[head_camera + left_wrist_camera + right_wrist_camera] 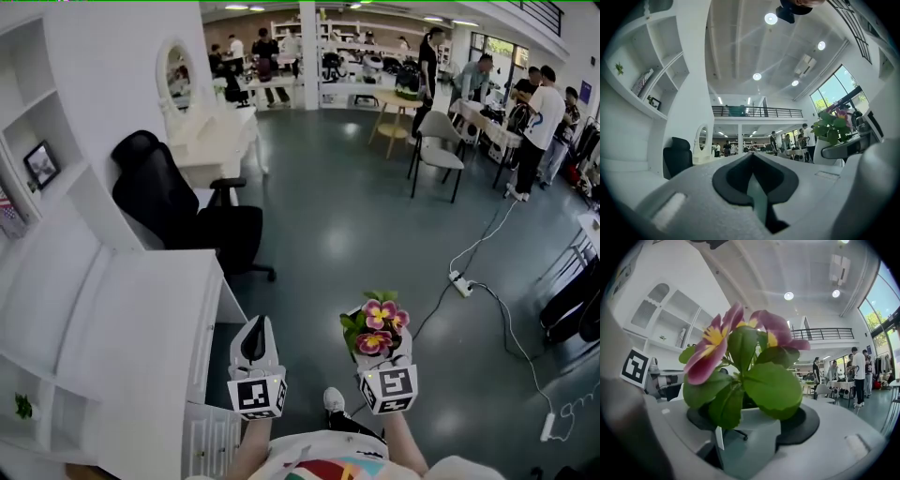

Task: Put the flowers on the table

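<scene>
Right hand-held gripper (382, 356) is clamped on the potted flowers (378, 323), held in mid-air over the floor (375, 216), apart from the white worktop (141, 309); left hand-held gripper (254, 339) is closed, empty; placement judged outstanding.

Beyond the left fingers (267, 339) and a little to their left, black office chair (173, 211); further off, oval mirror (176, 67). Far left of them, white shelving (33, 103) with small picture frame (41, 164). Beyond the right fingers (853, 437), power strip (460, 283) on white cable (492, 230), grey chair (439, 141), standing people (539, 122) well away.
</scene>
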Available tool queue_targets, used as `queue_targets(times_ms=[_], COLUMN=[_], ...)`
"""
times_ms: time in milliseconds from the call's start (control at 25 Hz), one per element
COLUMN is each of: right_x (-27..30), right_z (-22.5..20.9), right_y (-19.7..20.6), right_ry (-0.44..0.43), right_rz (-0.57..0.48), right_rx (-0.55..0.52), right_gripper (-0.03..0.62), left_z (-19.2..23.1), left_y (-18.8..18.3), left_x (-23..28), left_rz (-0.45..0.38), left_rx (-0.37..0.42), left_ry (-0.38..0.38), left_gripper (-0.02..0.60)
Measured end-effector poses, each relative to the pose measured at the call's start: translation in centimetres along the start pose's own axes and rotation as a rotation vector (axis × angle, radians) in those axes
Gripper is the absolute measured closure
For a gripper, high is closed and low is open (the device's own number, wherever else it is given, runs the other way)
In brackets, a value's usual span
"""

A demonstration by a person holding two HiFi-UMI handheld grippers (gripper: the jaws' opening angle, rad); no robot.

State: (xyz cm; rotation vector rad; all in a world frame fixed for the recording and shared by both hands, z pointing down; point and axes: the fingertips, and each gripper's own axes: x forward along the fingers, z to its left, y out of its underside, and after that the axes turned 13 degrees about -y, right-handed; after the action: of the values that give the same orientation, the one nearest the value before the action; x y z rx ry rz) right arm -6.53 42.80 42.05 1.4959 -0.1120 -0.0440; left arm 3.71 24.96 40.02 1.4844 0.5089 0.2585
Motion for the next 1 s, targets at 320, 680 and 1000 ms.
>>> queue_targets(times_ms=[320,680,1000], right_x=[7.7,13.5,17.2], right_z=[-4.8,-8.2,-9.0], right_y=[-0.9,0.4,1.3], right_ry=[-0.105,-0.21,-0.325], right_rz=[-0.008,0.007,-0.002], right_rx=[-0.038,-0.04,-0.046], right_gripper=[0.258,0.258,0.258], left_z=[0.1,0.7,1.2], left_y=[-0.1,1.7,1.8], left_x=[7.2,11.8,12.9], left_rz=[-0.015,-0.006,-0.011], left_rx=[0.019,0.044,0.076], left_ry=[-0.098,-0.205,-0.303], left_gripper=[0.578,0.578,0.578])
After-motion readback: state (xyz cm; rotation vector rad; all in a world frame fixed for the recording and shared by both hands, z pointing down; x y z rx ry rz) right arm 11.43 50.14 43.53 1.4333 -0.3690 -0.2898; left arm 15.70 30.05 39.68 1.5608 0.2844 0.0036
